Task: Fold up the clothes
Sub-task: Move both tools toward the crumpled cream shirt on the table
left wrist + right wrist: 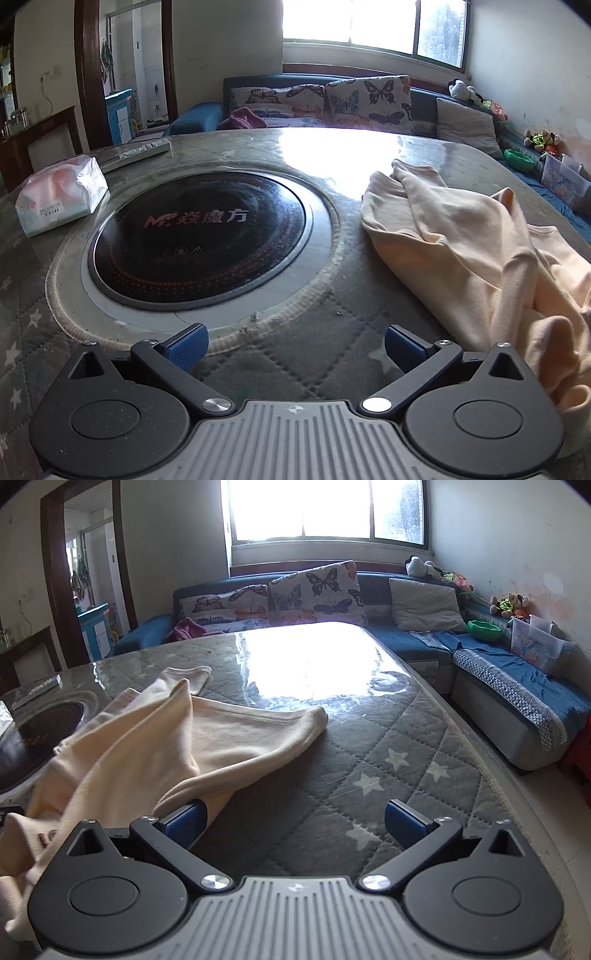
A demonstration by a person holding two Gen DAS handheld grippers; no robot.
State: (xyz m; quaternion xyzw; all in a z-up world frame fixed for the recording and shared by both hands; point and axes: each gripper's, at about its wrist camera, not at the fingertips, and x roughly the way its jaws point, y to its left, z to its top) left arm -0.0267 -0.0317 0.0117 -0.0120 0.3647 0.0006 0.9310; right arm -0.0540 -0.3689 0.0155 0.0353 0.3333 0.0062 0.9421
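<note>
A cream long-sleeved garment (476, 251) lies crumpled on the quilted table cover, on the right of the left wrist view. The same garment (147, 746) spreads over the left half of the right wrist view, one sleeve reaching toward the table's middle. My left gripper (295, 347) is open just left of the garment's near edge, over bare cover, with nothing between its blue pads. My right gripper (293, 823) is open too. Cloth drapes against the outer side of its left fingertip (186, 821), while the gap between the pads holds nothing.
A round black induction cooktop (199, 240) is set into the table (388, 760). A tissue pack (61, 194) and a remote control (142, 150) lie at far left. A blue corner sofa with butterfly cushions (314, 590) wraps the far and right sides, with a doorway (88, 576) at left.
</note>
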